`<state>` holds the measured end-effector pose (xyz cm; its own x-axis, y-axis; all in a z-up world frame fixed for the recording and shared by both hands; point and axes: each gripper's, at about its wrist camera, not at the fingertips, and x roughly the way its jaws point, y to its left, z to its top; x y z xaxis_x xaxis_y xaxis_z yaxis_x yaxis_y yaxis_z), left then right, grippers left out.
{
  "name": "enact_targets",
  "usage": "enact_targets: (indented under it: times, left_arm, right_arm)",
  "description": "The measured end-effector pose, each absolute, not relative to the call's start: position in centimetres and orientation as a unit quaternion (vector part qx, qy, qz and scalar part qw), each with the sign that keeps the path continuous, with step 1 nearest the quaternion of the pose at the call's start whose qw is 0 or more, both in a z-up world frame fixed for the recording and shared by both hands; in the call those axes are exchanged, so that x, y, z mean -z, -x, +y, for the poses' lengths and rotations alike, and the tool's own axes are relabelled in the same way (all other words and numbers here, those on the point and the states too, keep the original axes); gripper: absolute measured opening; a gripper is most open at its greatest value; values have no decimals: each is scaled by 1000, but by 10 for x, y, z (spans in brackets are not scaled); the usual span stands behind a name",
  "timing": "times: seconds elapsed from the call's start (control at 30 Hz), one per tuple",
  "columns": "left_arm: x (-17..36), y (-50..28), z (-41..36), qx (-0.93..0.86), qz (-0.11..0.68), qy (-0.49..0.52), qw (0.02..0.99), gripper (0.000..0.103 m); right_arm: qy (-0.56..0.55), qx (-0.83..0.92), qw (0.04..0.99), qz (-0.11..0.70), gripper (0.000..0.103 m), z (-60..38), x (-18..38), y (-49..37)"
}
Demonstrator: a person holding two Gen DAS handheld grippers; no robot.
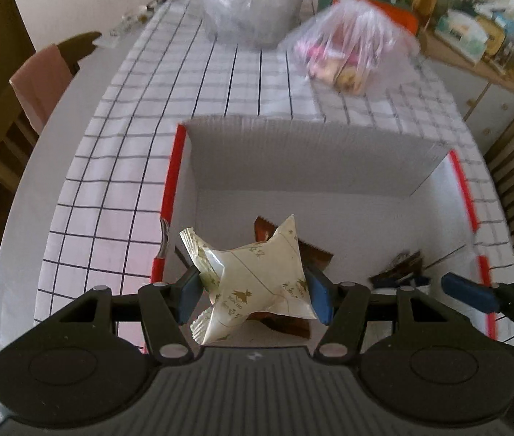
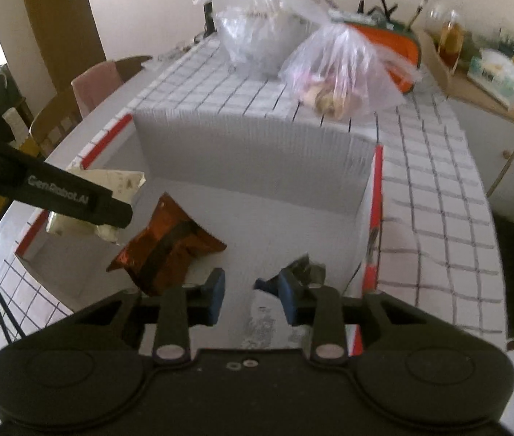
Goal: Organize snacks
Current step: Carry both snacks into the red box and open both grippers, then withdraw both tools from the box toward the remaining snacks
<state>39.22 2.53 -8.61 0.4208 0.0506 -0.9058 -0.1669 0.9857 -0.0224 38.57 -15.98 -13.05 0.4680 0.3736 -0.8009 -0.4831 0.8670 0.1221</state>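
My left gripper (image 1: 253, 292) jaws pinch the cream snack packet (image 1: 253, 283) over the box (image 1: 293, 152). My right gripper (image 2: 251, 296) jaws stand spread, empty. Risk: the packet lands on the brown packet (image 2: 166, 247) at 10 o'clock.

**Clearance inside and around the open box**

The box (image 1: 329, 152) is open at the top; its floor is bare in the middle and toward the far wall. The near left floor is occupied by a brown packet (image 2: 169, 243), the near right corner by a dark wrapper (image 2: 304, 267). Beyond the box, the desk (image 1: 129, 145) is blocked by two plastic bags (image 1: 348, 51).
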Motion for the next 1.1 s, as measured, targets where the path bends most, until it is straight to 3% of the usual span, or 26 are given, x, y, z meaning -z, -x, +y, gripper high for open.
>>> enact_targets:
  times: [0.47, 0.97, 1.1]
  left_arm:
    - [116, -394, 17, -60, 564, 35, 823, 62]
    - [72, -350, 17, -39, 516, 44, 855, 66]
    - [57, -330, 14, -28, 500, 43, 864, 66]
  right_arm:
    - [53, -259, 850, 455, 44, -164, 136, -378]
    - [27, -247, 877, 411, 62, -181, 92, -335]
    - [20, -247, 884, 398, 63, -185, 79, -318]
